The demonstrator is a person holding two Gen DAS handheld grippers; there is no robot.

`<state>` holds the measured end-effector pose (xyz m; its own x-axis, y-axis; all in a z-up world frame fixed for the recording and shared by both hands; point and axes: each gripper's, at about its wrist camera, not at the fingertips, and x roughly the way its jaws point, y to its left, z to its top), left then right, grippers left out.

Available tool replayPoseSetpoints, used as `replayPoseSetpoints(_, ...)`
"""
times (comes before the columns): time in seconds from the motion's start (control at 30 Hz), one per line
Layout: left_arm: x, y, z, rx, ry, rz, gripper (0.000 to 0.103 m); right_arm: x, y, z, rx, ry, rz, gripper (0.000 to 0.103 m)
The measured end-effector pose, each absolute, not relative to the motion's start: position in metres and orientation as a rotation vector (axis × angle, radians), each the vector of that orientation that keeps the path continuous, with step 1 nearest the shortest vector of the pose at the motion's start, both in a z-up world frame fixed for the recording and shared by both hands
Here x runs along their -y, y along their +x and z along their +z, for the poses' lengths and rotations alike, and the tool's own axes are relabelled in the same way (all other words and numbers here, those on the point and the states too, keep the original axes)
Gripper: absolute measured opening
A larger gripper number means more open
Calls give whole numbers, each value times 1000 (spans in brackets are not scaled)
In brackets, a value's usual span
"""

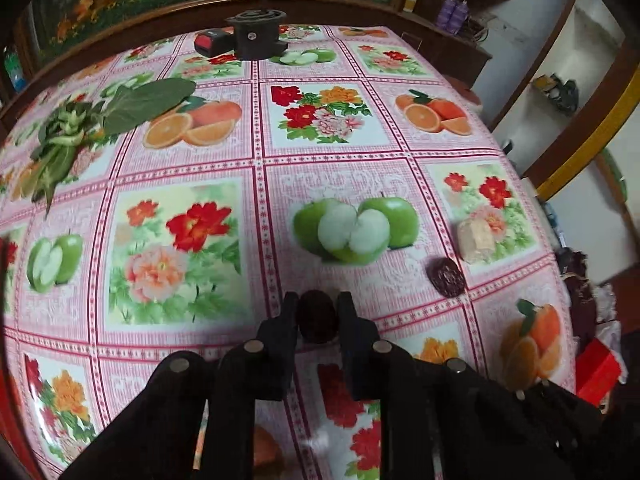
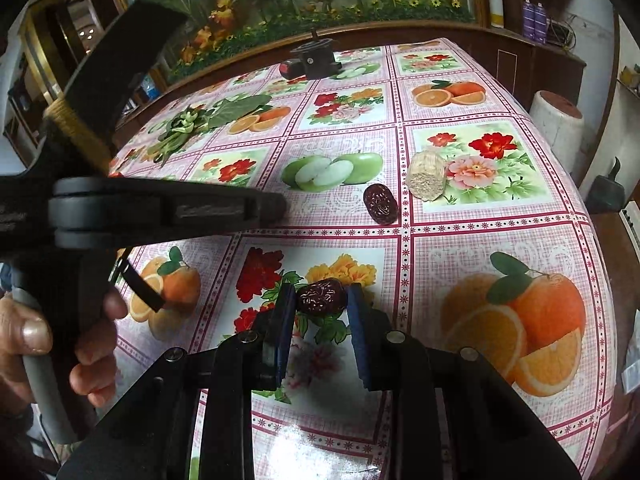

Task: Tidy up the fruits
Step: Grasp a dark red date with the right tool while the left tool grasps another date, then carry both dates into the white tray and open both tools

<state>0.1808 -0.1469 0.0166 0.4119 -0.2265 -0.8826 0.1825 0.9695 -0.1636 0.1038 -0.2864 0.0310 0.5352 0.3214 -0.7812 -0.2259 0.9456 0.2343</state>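
Observation:
My left gripper (image 1: pixel 319 314) is shut on a dark red wrinkled date (image 1: pixel 317 312), low over the tablecloth. A second loose date (image 1: pixel 447 277) lies to its right, beside a beige cob-like chunk (image 1: pixel 476 240). In the right wrist view my right gripper (image 2: pixel 321 300) is shut on another date (image 2: pixel 322 295) between its blue pads, just above the cloth. The loose date (image 2: pixel 380 204) and the beige chunk (image 2: pixel 426 176) lie beyond it. My left gripper (image 2: pixel 274 206) reaches in from the left, side on, held by a hand (image 2: pixel 40 332).
The table (image 1: pixel 340 184) wears a pink cloth printed with flowers, apples and oranges. Leafy greens (image 1: pixel 80 132) lie at the far left. A black round device (image 1: pixel 256 36) and a red-and-black pack (image 1: pixel 212 42) stand at the back edge. The table's right edge (image 2: pixel 592 216) drops off.

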Motion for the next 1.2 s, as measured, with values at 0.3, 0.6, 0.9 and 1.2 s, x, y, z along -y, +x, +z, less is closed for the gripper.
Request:
replayPoseSetpoints(0.3,115,124,29,-1048,-85,-334,21,281,89,39,-917,83,332,26)
replayPoseSetpoints(0.6,75,77,26,-1054,-102,-317,21,266,70,47,-923,87,331,26)
replayPoseSetpoints(0.9,18,50,31,-1044,-133,-276,22,199,52,43,-960,43,367,26)
replayPoseSetpoints(1.2,-63,35,54,-988,-149,-191,22,105,49,56,-958,4,481,26)
